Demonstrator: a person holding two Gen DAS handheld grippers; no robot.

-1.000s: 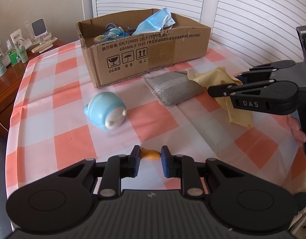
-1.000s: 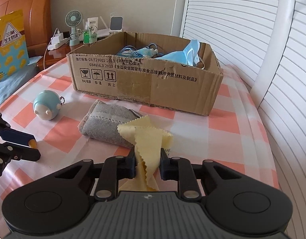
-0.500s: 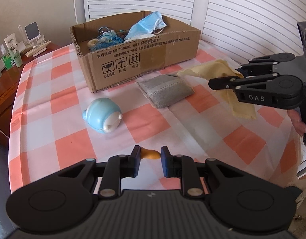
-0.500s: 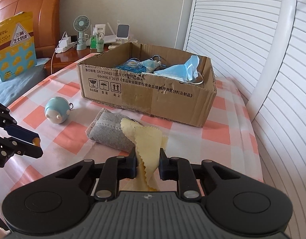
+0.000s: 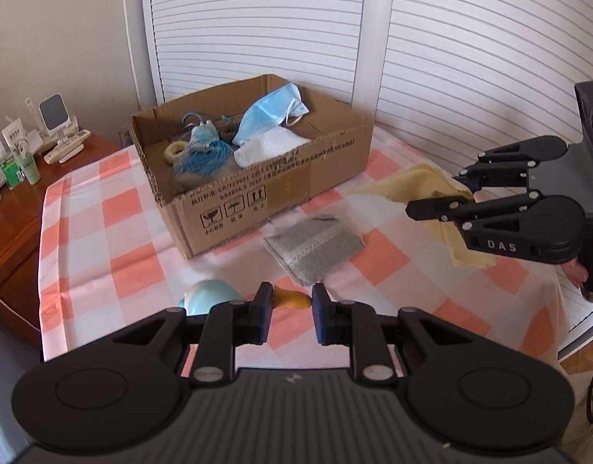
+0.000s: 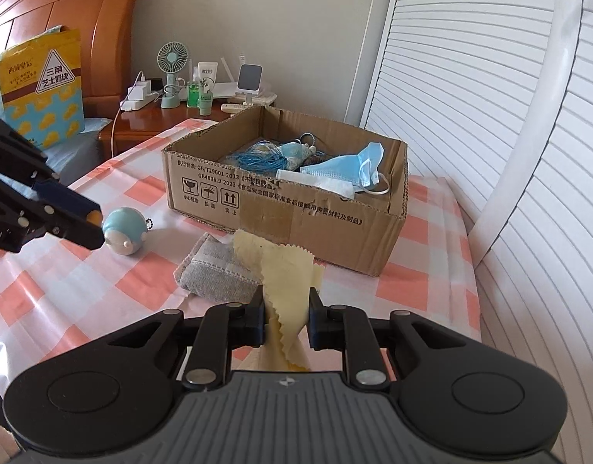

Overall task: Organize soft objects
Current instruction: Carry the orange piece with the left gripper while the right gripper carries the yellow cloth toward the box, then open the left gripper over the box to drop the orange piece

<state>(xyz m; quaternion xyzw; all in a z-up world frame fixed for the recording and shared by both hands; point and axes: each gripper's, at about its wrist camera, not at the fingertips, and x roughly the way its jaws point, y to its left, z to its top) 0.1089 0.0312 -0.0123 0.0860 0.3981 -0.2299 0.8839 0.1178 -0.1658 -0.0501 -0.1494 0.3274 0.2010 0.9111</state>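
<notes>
My right gripper (image 6: 287, 315) is shut on a yellow cloth (image 6: 285, 274) and holds it above the table, in front of the cardboard box (image 6: 296, 208). The cloth (image 5: 424, 189) hangs from it in the left wrist view too. My left gripper (image 5: 290, 305) is shut on a small orange soft piece (image 5: 292, 299), raised over the table. A folded grey towel (image 5: 314, 247) lies in front of the box (image 5: 258, 193). A blue round toy (image 6: 124, 230) lies left of the towel (image 6: 215, 270). The box holds blue face masks (image 5: 271, 110) and a blue string bundle (image 5: 201, 154).
The table has a pink and white checked cloth (image 5: 103, 239). A wooden nightstand (image 6: 142, 125) with a fan, bottles and chargers stands beyond it. White louvred doors (image 6: 470, 77) stand behind the box and at the right. A bed headboard (image 6: 64, 19) is at far left.
Both grippers have risen, and the right one lifted the yellow cloth off the table. The left gripper still holds the orange piece.
</notes>
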